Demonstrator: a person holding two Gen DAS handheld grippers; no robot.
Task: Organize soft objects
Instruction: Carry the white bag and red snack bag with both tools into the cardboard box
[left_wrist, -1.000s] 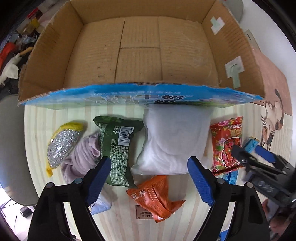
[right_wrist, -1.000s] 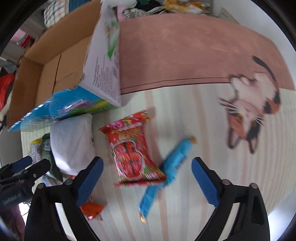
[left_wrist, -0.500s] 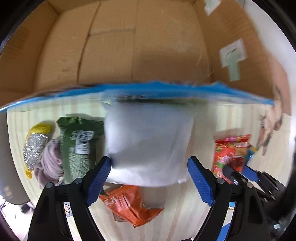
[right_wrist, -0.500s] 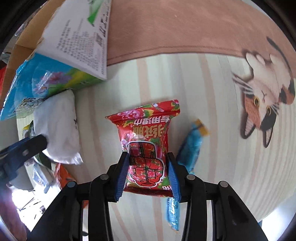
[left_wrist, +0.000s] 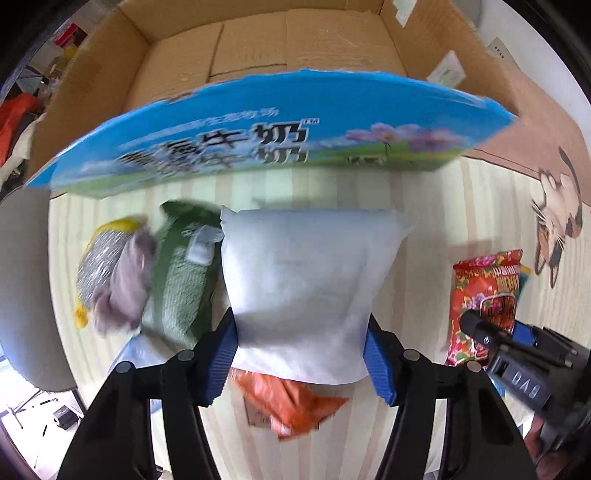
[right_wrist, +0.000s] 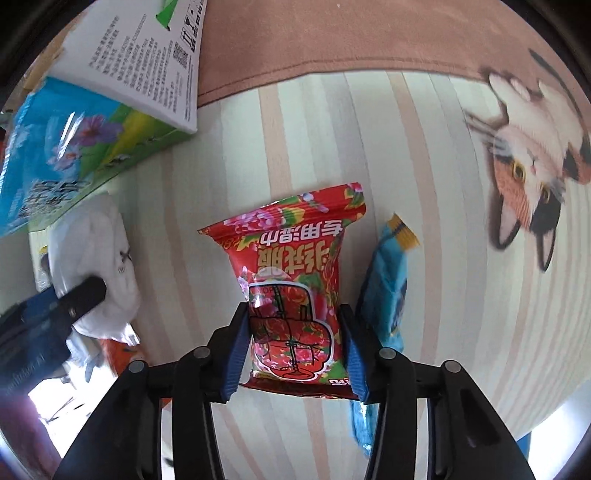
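My left gripper (left_wrist: 300, 360) is shut on a white soft pillow pack (left_wrist: 306, 280) and holds it in front of the open cardboard box (left_wrist: 258, 48). The box's blue printed flap (left_wrist: 266, 144) hangs over the pack's far end. My right gripper (right_wrist: 293, 354) is shut on a red flowered packet (right_wrist: 291, 277) above the striped mat. The same packet shows in the left wrist view (left_wrist: 484, 295), with the right gripper (left_wrist: 517, 354) below it. The white pack also shows at the left of the right wrist view (right_wrist: 92, 266).
Left of the white pack lie a green packet (left_wrist: 181, 280), a lilac cloth (left_wrist: 125, 288) and a silver-and-yellow scrubber pack (left_wrist: 99, 258). An orange packet (left_wrist: 291, 402) lies under the left gripper. A blue packet (right_wrist: 388, 288) lies right of the red one. A cat print (right_wrist: 532, 162) marks the mat.
My left gripper has shut on the white pack and lifted it toward the box. My right gripper shut on the red packet half a second ago and still holds it.
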